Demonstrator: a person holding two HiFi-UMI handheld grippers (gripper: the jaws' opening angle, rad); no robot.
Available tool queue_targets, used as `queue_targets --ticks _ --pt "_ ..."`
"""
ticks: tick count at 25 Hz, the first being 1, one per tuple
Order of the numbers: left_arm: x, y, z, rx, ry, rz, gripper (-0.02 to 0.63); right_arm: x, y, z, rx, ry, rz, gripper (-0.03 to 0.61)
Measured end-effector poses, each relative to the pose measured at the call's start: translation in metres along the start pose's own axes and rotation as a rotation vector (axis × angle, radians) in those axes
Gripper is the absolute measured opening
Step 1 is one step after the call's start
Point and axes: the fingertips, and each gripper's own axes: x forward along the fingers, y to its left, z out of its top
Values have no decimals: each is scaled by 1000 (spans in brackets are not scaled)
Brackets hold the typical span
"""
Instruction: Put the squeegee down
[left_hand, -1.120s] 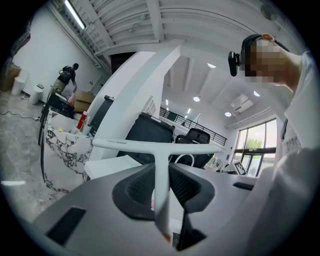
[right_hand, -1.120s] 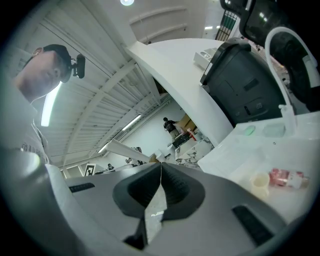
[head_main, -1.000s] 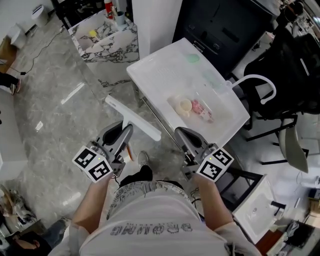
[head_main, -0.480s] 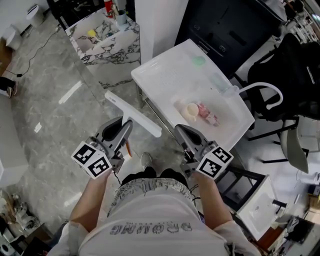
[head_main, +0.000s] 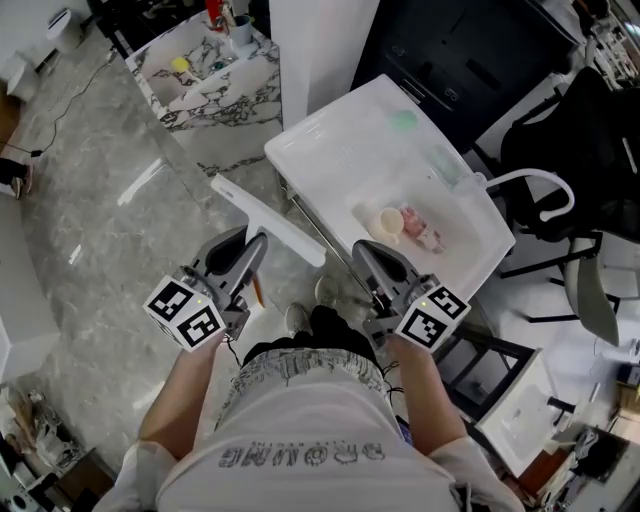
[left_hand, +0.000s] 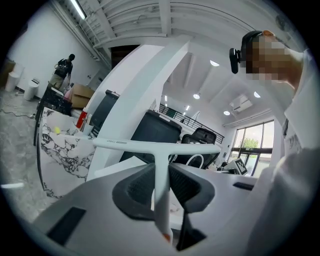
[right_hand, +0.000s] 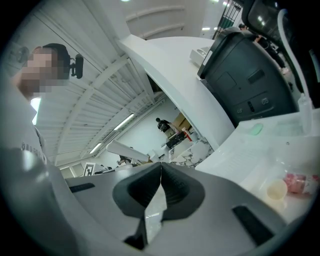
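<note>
White tray (head_main: 330, 150): a shallow, rimmed top on a metal frame, right of centre. It holds a cream cup (head_main: 390, 222) with a pink item (head_main: 421, 229) just to its right. A pale green patch (head_main: 403, 120) lies at the far end.
Marble table (head_main: 215, 85): far left, carrying a yellow ball (head_main: 179, 64), a red can (head_main: 215, 15) and a small cup (head_main: 240, 35).
Squeegee (head_main: 268, 222): white and T-shaped, held in the air over the floor, left of the tray and near its rim but not on it. The blade runs crosswise at the far end of the handle.
Left gripper (head_main: 257, 244): its claw is clamped on the squeegee's handle. The left gripper view shows both pads (left_hand: 137, 187) pressed against the stem.
Right gripper (head_main: 362, 249): its claw is closed with nothing in it, the pads meeting in the right gripper view. It hangs at the tray's near edge.
Floor (head_main: 100, 220): polished grey marble.
Room: a black cabinet (head_main: 450, 60) stands beyond the tray and a black chair (head_main: 570, 140) to its right. A person (left_hand: 65, 67) stands far off in the left gripper view.
Hard to make out: what the pink item is. A clear object (head_main: 447, 162) by the tray's right rim blends into the white. The handle's near end is buried in the left gripper, with only an orange tip (left_hand: 165, 232) showing.
</note>
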Motion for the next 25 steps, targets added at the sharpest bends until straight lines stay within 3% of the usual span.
queue_targets --ticks 25 --pt "116 69 7 -18 69 57 95 60 -111 54 60 48 2 8"
